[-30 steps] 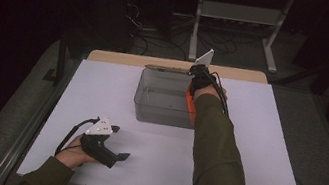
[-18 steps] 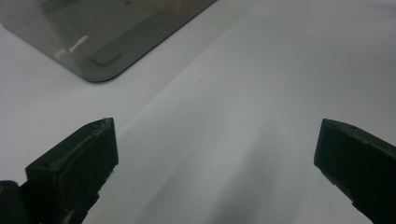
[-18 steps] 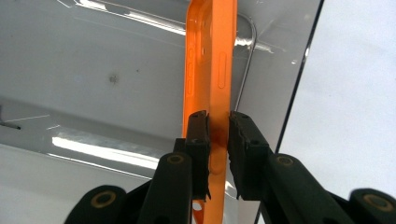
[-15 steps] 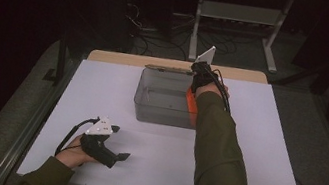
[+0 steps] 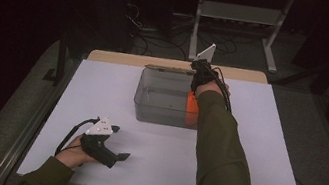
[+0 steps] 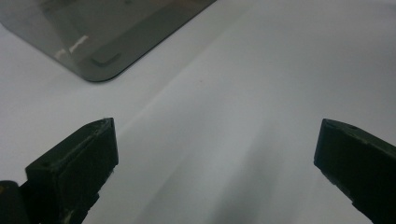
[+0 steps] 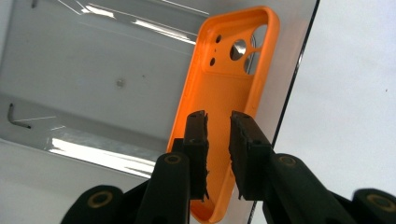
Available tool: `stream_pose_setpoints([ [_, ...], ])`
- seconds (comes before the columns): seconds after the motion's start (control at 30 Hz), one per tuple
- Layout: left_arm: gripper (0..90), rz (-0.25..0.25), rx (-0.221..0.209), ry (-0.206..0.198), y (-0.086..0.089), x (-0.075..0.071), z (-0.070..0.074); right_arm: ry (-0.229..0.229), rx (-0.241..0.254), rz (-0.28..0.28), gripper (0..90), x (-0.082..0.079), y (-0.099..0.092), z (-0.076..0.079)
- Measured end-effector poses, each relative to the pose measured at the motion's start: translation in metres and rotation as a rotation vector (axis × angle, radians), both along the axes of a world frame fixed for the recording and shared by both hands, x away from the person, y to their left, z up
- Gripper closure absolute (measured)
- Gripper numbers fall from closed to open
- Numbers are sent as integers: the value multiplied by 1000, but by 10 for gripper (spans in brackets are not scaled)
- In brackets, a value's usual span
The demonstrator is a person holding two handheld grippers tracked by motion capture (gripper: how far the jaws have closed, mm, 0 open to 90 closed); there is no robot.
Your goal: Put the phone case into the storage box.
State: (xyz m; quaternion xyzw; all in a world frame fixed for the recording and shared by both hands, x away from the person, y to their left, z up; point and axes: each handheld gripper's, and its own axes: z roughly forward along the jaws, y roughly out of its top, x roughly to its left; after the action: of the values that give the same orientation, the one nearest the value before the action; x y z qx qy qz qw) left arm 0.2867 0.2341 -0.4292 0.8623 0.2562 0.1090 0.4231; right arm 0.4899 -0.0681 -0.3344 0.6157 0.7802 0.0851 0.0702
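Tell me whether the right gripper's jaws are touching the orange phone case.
Cannot tell. In the right gripper view the right gripper stands nearly shut in front of the orange phone case inside the clear bin, a narrow gap between its jaws; no contact shows plainly.

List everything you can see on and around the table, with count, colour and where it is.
phone case: one, orange, inside the bin at its right wall
bin: one, clear grey, far middle of the table
table: one, white top
metal stand: one, pale, on the floor behind the table
left gripper: one, black, near left, jaws wide apart
right gripper: one, black, over the bin, jaws nearly together around the phone case's edge
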Motion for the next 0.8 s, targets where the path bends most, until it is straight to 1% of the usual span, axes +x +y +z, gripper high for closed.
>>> stream_pose_setpoints([
  [0.17, 0, 1, 1, 2, 0, 0, 0, -14, 5, 27, 711, -1, 0, 2],
  [0.23, 0, 2, 1, 4, 0, 0, 0, -24, 3, 49, 692, -2, 0, 3],
  [0.3, 0, 2, 2, 5, 0, 0, 0, -36, 13, 63, 669, -3, 0, 5],
  [0.53, 0, 5, 1, 5, 1, 0, -1, -86, 24, 125, 559, -6, -1, 8],
  [0.6, 0, 6, 3, 7, 1, 1, -1, -101, 36, 148, 518, -7, -2, 9],
  [0.7, 0, 8, 3, 9, 1, 1, -2, -127, 50, 171, 476, -9, -5, 10],
  [0.8, 0, 11, 5, 11, 2, 1, -1, -142, 54, 189, 417, -11, -7, 9],
])
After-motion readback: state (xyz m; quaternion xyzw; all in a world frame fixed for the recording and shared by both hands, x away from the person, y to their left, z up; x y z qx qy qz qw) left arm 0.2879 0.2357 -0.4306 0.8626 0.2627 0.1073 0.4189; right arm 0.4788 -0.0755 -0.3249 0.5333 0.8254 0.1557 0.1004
